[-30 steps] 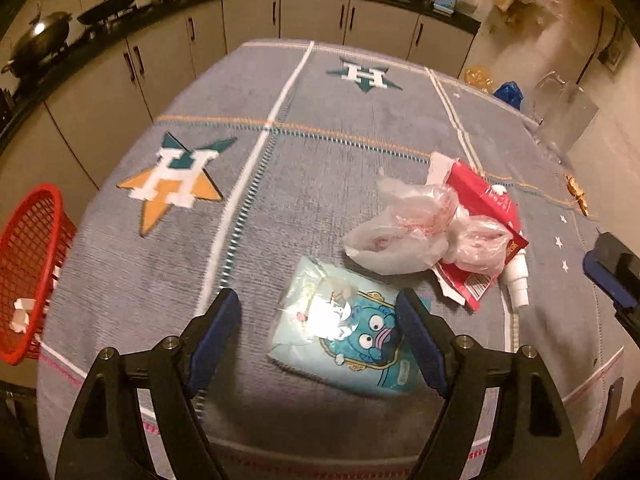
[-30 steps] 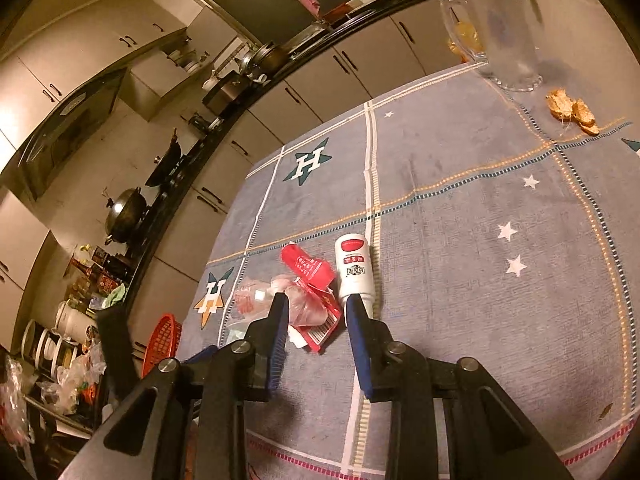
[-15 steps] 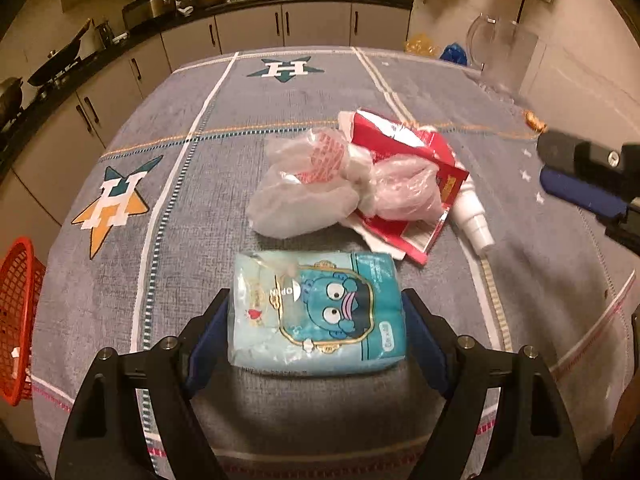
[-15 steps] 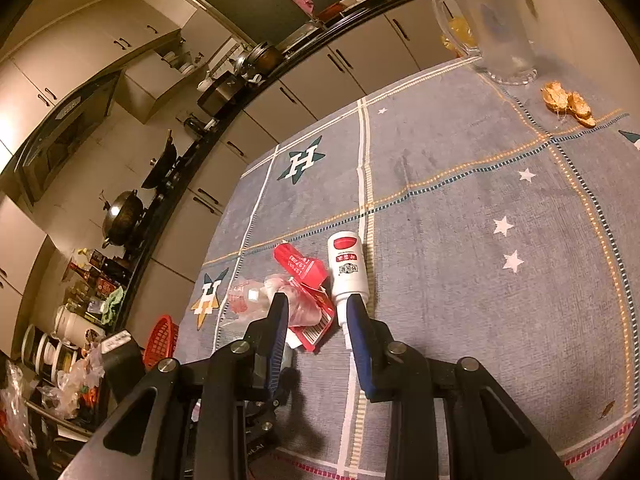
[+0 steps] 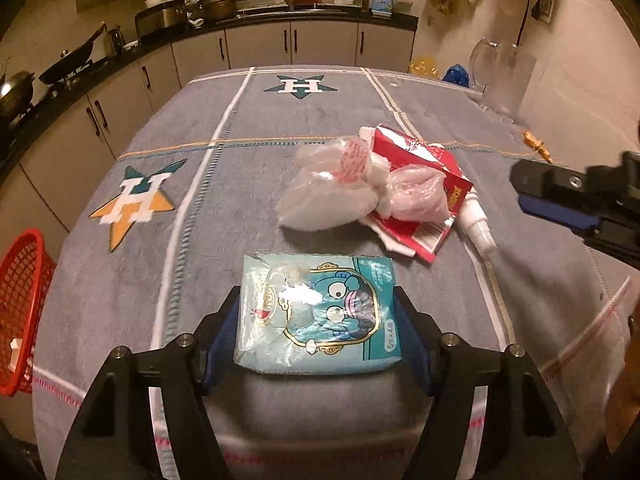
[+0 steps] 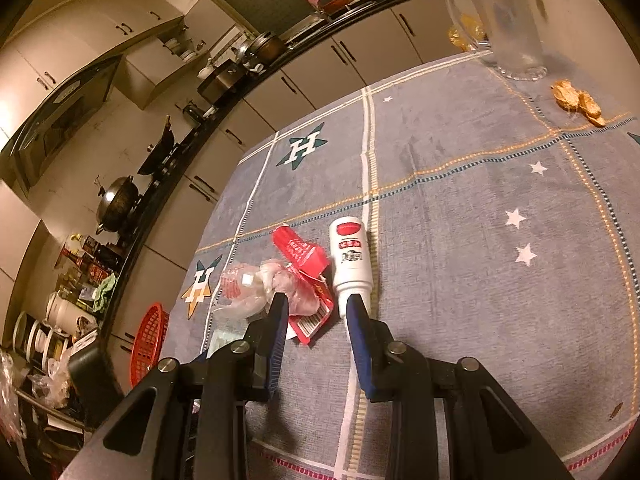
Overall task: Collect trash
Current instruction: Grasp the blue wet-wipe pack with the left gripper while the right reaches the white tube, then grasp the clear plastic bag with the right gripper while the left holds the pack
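A light blue tissue pack (image 5: 320, 312) with a cartoon face lies on the table, between the jaws of my left gripper (image 5: 318, 336), which is open with its pads beside the pack's sides. Beyond it lie a crumpled clear plastic bag (image 5: 340, 196), a red carton (image 5: 424, 168) and a white bottle (image 5: 476, 224). My right gripper (image 6: 316, 320) is open and empty above the table, just short of the white bottle (image 6: 352, 260) and red carton (image 6: 304, 256). It also shows at the right of the left wrist view (image 5: 572, 204).
A red mesh basket (image 5: 20, 308) hangs off the table's left edge; it also shows in the right wrist view (image 6: 148, 340). A glass pitcher (image 5: 500, 76) stands at the far right corner. Orange peel scraps (image 6: 576, 102) lie near it. Kitchen counters run behind the table.
My left gripper has moved forward so the tissue pack now lies between its jaws, which have narrowed around it. My right gripper has moved slightly closer to the bottle and carton.
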Demonstrator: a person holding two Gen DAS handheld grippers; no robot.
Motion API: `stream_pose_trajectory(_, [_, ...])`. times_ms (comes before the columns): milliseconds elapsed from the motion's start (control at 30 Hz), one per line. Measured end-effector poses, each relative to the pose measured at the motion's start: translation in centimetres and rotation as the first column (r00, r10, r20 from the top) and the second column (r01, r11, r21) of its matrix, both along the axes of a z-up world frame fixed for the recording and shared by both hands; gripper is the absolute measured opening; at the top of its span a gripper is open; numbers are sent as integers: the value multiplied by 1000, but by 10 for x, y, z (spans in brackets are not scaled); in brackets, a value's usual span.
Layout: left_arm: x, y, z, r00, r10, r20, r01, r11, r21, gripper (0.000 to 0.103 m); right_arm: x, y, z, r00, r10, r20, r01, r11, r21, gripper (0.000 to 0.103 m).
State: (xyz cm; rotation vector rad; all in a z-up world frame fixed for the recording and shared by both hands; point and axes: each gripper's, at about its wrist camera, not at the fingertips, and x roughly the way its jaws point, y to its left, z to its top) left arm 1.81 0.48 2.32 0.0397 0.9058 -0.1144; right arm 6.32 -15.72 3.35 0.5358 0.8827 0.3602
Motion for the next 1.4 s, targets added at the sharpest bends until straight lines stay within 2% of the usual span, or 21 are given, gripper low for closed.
stream_pose_trajectory(133, [-13, 14, 7, 1000, 14, 26, -14, 1000, 16, 70, 6, 16, 1, 999, 51, -8, -51, 998, 25, 33])
stream_pose_trajectory(233, [-19, 28, 13, 999, 32, 39, -32, 999, -10, 70, 19, 31, -3, 994, 99, -49, -97, 995, 39, 33])
stream_pose_trajectory(367, [-22, 41, 16, 998, 48, 42, -47, 999, -28, 70, 38, 42, 0, 995, 92, -39, -93, 995, -36, 32])
stream_pose_trajectory(500, [-25, 50, 14, 998, 54, 37, -52, 998, -37, 70, 53, 45, -9, 994, 88, -62, -92, 993, -76, 34])
stream_pose_trajectory(567, [-25, 56, 14, 998, 58, 39, -56, 997, -46, 70, 49, 52, -16, 985, 146, -91, -150, 988, -42, 35])
stream_pose_trajectory(633, [-26, 63, 15, 997, 70, 41, -68, 997, -49, 70, 35, 66, -22, 956, 265, -126, -265, 964, 16, 35])
stream_pose_trajectory(700, [-27, 72, 17, 995, 84, 45, -81, 995, -61, 70, 23, 71, -18, 945, 310, -104, -307, 951, 43, 35])
stream_pose_trajectory(833, [-27, 79, 19, 994, 103, 49, -99, 992, -75, 70, 22, 68, 0, 969, 245, -16, -245, 966, -84, 38])
stream_pose_trajectory(967, [-29, 80, 20, 993, 101, 53, -97, 992, -81, 70, 41, 75, 5, 969, 245, 8, -242, 962, -128, 40])
stream_pose_trajectory(1100, [-31, 81, 22, 994, 98, 56, -93, 992, -83, 70, 52, 84, -8, 959, 282, -19, -282, 949, -140, 43])
stream_pose_trajectory(1233, [-30, 81, 21, 993, 104, 51, -100, 992, -81, 70, 48, 101, -24, 945, 322, -58, -327, 926, -190, 43])
stream_pose_trajectory(1267, [-30, 82, 21, 993, 107, 52, -103, 991, -81, 70, 45, 106, -27, 943, 327, -61, -332, 917, -222, 43])
stream_pose_trajectory(1300, [-30, 82, 21, 993, 108, 54, -103, 991, -82, 70, 43, 108, -27, 946, 318, -61, -323, 914, -247, 31])
stream_pose_trajectory(1400, [-32, 81, 23, 992, 113, 63, -108, 991, -74, 70, 33, 109, -23, 948, 318, -28, -314, 910, -272, 31])
